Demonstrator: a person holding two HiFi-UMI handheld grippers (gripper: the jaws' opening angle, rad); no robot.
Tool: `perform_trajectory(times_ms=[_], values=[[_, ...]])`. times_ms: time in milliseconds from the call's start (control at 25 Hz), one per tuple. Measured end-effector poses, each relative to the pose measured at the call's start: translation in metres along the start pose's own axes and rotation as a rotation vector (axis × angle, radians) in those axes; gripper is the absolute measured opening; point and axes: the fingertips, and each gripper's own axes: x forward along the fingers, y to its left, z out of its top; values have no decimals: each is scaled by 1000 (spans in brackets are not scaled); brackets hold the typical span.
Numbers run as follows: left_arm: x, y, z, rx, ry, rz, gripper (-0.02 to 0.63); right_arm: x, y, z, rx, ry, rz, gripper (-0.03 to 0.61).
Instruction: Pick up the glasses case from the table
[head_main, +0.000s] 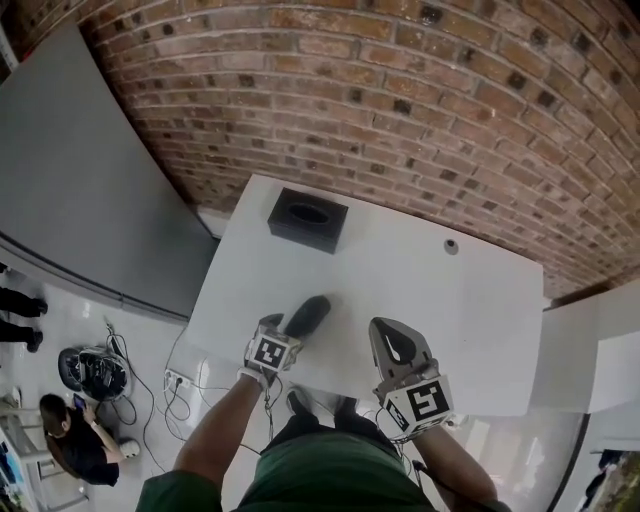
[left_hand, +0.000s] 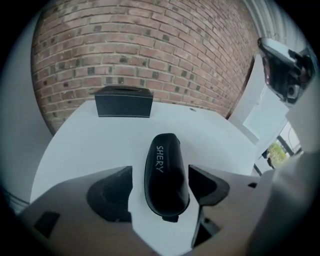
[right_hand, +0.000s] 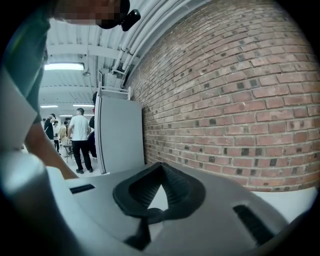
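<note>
black oblong hard-shell glasses case (left_hand: 166, 172), flat on the white counter (head_main: 420, 290) near its front edge, white lettering up. straddled at its near end by the left tool (left_hand: 160, 170), jaws spread wide, one dark pad on each side, close beside the shell but not pressing. right tool (right_hand: 160, 166) off to the right above the counter's front part, jaws together at the tips, nothing between. black rectangular box (head_main: 308, 220) well apart at the far side, near the red brick wall (head_main: 400, 100).
</note>
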Motion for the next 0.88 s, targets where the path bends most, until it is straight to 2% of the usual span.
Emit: perform_trajectory(times_ms=[160,320,640,880], values=[[17,-5,-10,9,103,-39,339,-10,-2,1,14,-2,-43,2],[28,-6,-16,71,167,-16,339,-21,-7,-4,31,5,-83,2],[28,-6,-17,131,175,-10,320,-31,-10,-17,63,49,-105,1],[18,-8,-21,75,145,-17,314,-27,-8,-18,48,55,-72,2]])
